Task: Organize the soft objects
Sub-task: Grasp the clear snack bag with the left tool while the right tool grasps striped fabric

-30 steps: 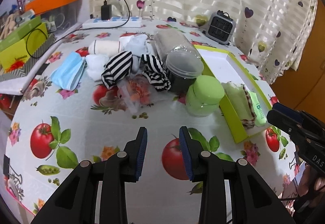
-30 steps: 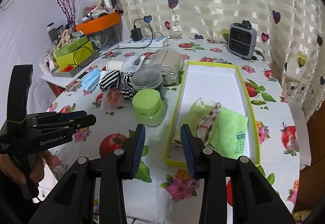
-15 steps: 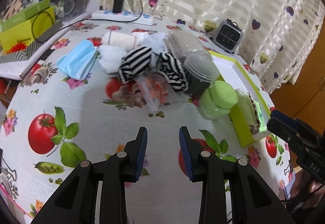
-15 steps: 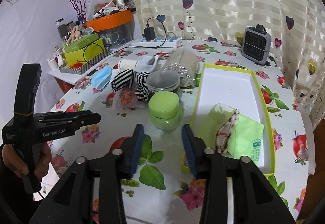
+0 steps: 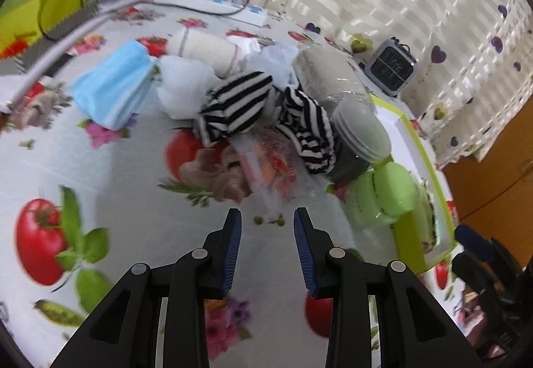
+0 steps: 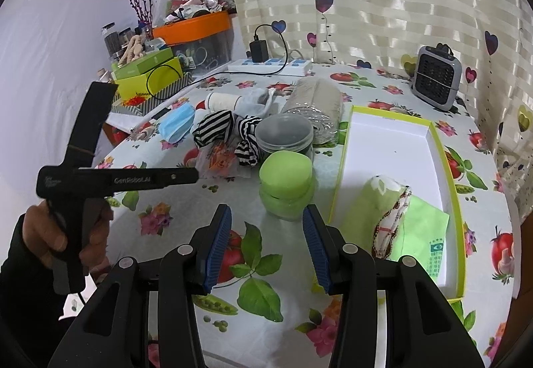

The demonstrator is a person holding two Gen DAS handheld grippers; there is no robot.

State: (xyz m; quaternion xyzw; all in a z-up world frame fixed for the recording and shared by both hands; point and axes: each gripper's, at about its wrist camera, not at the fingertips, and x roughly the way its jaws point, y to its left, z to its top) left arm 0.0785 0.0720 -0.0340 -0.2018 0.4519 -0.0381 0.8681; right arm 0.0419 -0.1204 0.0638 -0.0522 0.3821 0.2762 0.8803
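A heap of soft things lies mid-table: a striped black-and-white cloth (image 5: 240,104), a blue face mask (image 5: 113,91), a white roll (image 5: 203,48), white fabric (image 5: 185,88) and a clear packet with orange print (image 5: 273,168). My left gripper (image 5: 266,218) hovers open just in front of the packet, with nothing between its fingers. My right gripper (image 6: 265,214) stands open and empty before the green jar (image 6: 286,184). The yellow-green tray (image 6: 446,164) holds a green cloth (image 6: 376,211) and a green packet (image 6: 423,238).
A grey-lidded jar (image 6: 284,134) and a wrapped grey roll (image 6: 316,101) stand beside the heap. At the back are a power strip (image 6: 269,64), a small grey heater (image 6: 436,78) and boxes (image 6: 150,78). A hand (image 6: 60,241) holds the left gripper's handle.
The left gripper has moved forward and down toward the heap, so the packet and striped cloth look closer. The right gripper's jaws have widened and it shifted slightly left toward the green jar.
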